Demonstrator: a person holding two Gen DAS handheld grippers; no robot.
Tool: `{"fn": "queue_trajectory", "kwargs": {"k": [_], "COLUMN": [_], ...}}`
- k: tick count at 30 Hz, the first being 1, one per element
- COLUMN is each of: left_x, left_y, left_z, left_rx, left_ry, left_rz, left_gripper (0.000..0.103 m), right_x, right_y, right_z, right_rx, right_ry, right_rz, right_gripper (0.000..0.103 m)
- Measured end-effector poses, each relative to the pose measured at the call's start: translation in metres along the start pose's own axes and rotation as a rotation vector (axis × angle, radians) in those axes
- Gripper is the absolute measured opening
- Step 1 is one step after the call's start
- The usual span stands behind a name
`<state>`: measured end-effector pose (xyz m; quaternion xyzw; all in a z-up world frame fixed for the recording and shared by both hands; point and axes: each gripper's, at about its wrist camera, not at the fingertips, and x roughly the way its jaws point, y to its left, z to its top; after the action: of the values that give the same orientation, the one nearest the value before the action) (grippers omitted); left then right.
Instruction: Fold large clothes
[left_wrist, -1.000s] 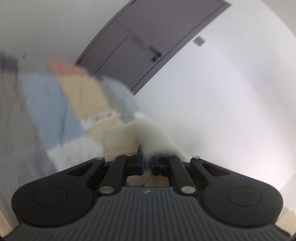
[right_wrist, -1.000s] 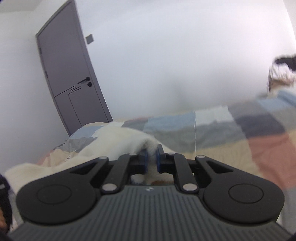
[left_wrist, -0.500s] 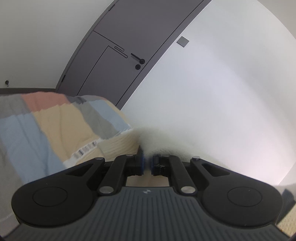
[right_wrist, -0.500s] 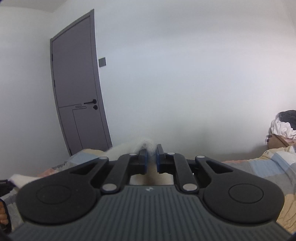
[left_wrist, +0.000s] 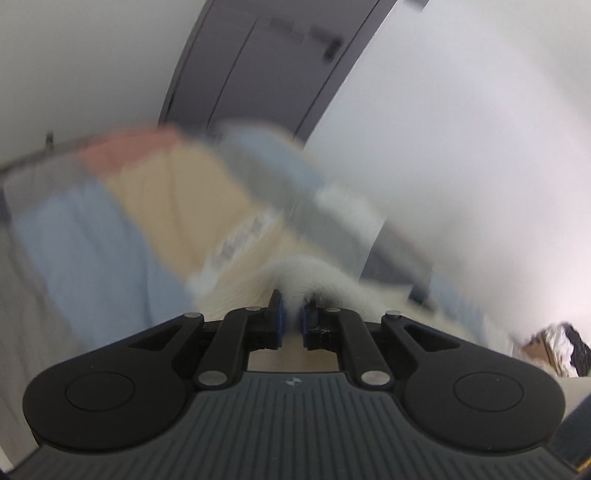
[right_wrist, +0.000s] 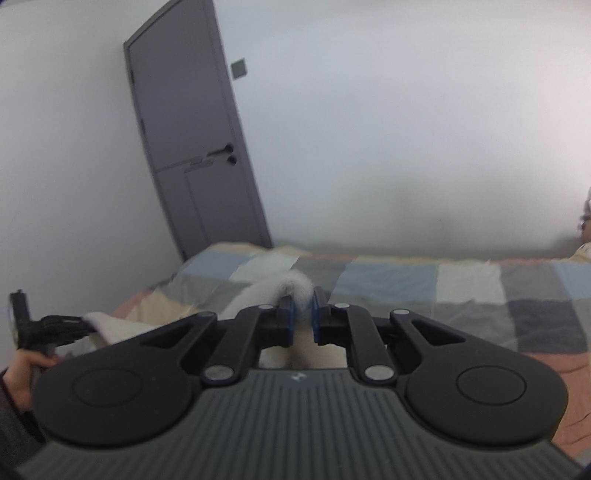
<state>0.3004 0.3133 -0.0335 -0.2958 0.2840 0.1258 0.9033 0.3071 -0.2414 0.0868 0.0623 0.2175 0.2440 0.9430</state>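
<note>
A cream fleecy garment (left_wrist: 314, 273) is pinched between the blue pads of my left gripper (left_wrist: 291, 319), which is shut on it. My right gripper (right_wrist: 302, 312) is shut on another edge of the same garment (right_wrist: 291, 286). The cloth hangs between both grippers above a patchwork bed cover (right_wrist: 424, 280). In the right wrist view the left gripper (right_wrist: 55, 326) shows at far left, held by a hand, with cream cloth (right_wrist: 110, 325) trailing from it. The left wrist view is blurred by motion.
A grey door (right_wrist: 192, 155) stands in the white wall beyond the bed's left end. The bed cover (left_wrist: 110, 229) fills the left of the left wrist view. A heap of clothes (left_wrist: 554, 343) lies at its far right.
Both grippers have tilted down toward the bed with the garment still held. The bed cover fills more of both views. The left wrist view has become blurred.
</note>
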Motion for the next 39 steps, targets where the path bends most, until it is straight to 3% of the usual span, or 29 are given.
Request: {"fn": "queue_trajectory", "kwargs": {"k": [1,2,3,5,9,13,17,21,25,27,28,32,36,39], "left_x": [0.002,0.002,-0.002,-0.015,-0.054,-0.093,-0.115,-0.106,-0.082,-0.072,-0.067,-0.055,-0.046,-0.041], "left_y": [0.008,0.014,0.020,0.030,0.044,0.029,-0.024,-0.088,-0.144,-0.164,-0.170,-0.186,-0.184,-0.171], "left_z": [-0.010,-0.018,-0.025,-0.040,-0.063,-0.090,-0.128,-0.183,-0.242,-0.267,-0.278,-0.308,-0.319,-0.315], "left_rx": [-0.008,-0.017,-0.031,-0.064,-0.093,-0.075,-0.032,0.033,0.068,0.119,0.139,0.209,0.244,0.201], "left_ry": [0.027,0.038,0.037,0.032,0.018,0.019,0.076,0.181,0.304,0.333,0.348,0.371,0.328,0.269], "left_rz": [0.000,0.000,-0.004,0.000,-0.026,-0.094,-0.254,-0.389,-0.478,-0.470,-0.468,-0.444,-0.350,-0.291], "left_gripper": [0.017,0.029,0.049,0.072,0.074,0.075,0.075,0.075,0.075,0.075,0.075,0.079,0.079,0.078], "right_x": [0.006,0.012,0.017,0.025,0.040,0.049,0.039,0.012,-0.020,-0.035,-0.040,-0.042,-0.026,-0.008], "right_y": [0.003,0.003,0.002,0.002,0.004,0.006,-0.008,-0.025,-0.044,-0.059,-0.068,-0.100,-0.129,-0.154], "right_z": [-0.008,-0.016,-0.024,-0.042,-0.074,-0.102,-0.127,-0.146,-0.155,-0.158,-0.161,-0.167,-0.183,-0.201], "right_rx": [0.012,0.036,0.068,0.129,0.247,0.316,0.399,0.448,0.466,0.514,0.538,0.610,0.722,0.853], "right_ry": [0.019,0.036,0.053,0.082,0.106,0.116,0.103,0.095,0.061,0.024,0.004,-0.021,0.025,0.066], "right_rz": [0.019,0.037,0.057,0.103,0.179,0.210,0.253,0.243,0.219,0.216,0.208,0.112,-0.033,-0.085], "right_gripper": [0.012,0.012,0.012,0.013,0.014,0.014,0.025,0.045,0.058,0.072,0.074,0.074,0.074,0.074]}}
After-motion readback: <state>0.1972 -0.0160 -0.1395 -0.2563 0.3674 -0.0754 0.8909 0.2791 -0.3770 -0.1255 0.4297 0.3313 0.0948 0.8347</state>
